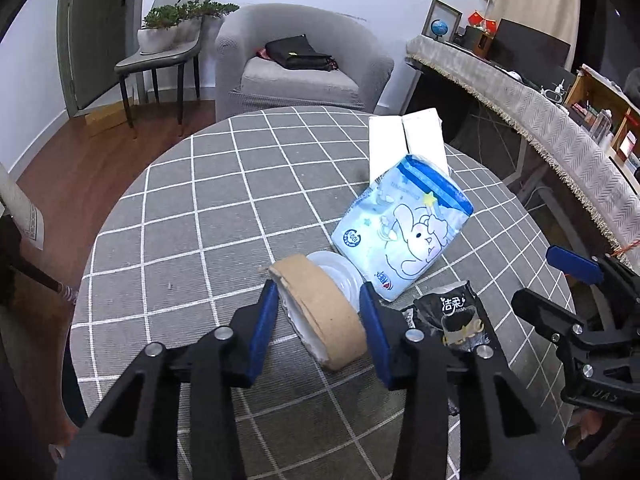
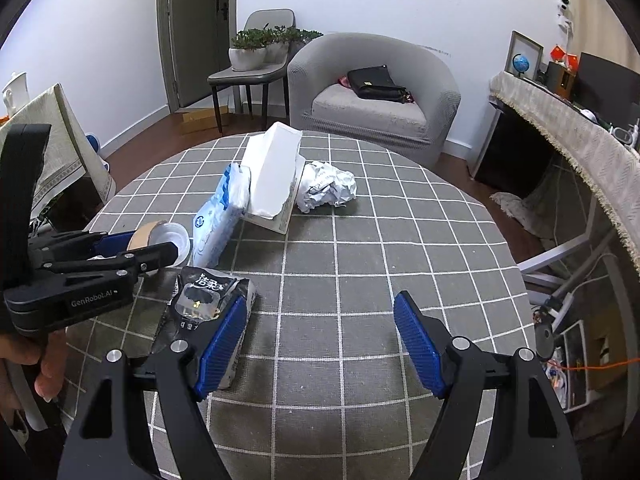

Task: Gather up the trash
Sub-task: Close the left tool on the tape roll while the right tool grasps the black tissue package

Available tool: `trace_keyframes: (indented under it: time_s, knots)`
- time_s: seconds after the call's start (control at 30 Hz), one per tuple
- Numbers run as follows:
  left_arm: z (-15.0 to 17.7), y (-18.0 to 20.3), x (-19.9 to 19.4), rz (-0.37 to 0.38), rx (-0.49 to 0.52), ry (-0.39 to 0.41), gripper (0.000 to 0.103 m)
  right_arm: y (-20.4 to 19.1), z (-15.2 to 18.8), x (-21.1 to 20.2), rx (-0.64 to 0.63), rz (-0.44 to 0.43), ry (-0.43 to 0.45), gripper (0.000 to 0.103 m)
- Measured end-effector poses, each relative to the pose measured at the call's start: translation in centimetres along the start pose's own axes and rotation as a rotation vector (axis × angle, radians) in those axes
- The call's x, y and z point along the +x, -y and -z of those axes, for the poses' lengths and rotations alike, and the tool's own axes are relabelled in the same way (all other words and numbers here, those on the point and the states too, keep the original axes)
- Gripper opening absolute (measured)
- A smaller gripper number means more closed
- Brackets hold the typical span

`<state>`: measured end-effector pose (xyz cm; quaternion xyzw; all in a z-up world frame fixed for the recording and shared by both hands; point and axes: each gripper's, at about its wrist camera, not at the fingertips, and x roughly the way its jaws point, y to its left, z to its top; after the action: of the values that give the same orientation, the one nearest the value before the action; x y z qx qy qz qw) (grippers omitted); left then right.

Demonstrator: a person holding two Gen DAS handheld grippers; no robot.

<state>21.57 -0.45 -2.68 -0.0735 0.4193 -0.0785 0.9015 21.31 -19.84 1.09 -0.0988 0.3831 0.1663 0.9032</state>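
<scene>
Evidently, the paper cup (image 1: 320, 312), lying lower centre on the bench (image 1: 224, 208), is clamped between the left gripper (image 1: 320, 312) fingers; it could be crushed or slip free if squeezed unevenly, while the right gripper (image 2: 320, 340) fingers are held open, empty

Each camera rides on its own gripper, looking forward and steeply down along the fingers, close over the near edge of the checked counter (image 1: 208, 216). Both face the grey armchair (image 2: 372, 96) beyond the far edge. They share the blue tissue pack (image 1: 404, 232) and the black wrapper (image 2: 208, 300).
</scene>
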Motion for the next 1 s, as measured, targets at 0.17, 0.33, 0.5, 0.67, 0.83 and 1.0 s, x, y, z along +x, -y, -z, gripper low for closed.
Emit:
trace_keyframes:
  time_s: [0.17, 0.33, 0.5, 0.67, 0.83, 1.0]
  knots:
    - [0.1, -0.3, -0.4, -0.002, 0.006, 0.007, 0.033, -0.8, 0.1, 0.0, -0.017, -0.022, -0.008, 0.077]
    - [-0.1, -0.7, -1.1, -0.010, 0.003, 0.024, 0.021, -1.3, 0.1, -0.1, -0.014, -0.055, -0.016, 0.077]
    - [-0.2, -1.6, -2.0, -0.025, -0.005, 0.044, 0.021, -1.9, 0.0, 0.1, 0.018, -0.129, -0.045, 0.079]
    - [-0.2, -2.5, -2.5, -0.020, -0.033, 0.048, 0.021, -3.5, 0.3, 0.7, -0.004, -0.129, -0.076, 0.084]
    - [-0.4, -3.8, -3.4, -0.023, -0.060, 0.060, 0.021, -5.2, 0.4, 1.5, -0.026, -0.144, -0.113, 0.084]
    - [-0.4, -5.1, -4.1, -0.043, -0.076, 0.070, 0.021, -7.1, 0.4, 2.4, -0.072, -0.128, -0.143, 0.084]
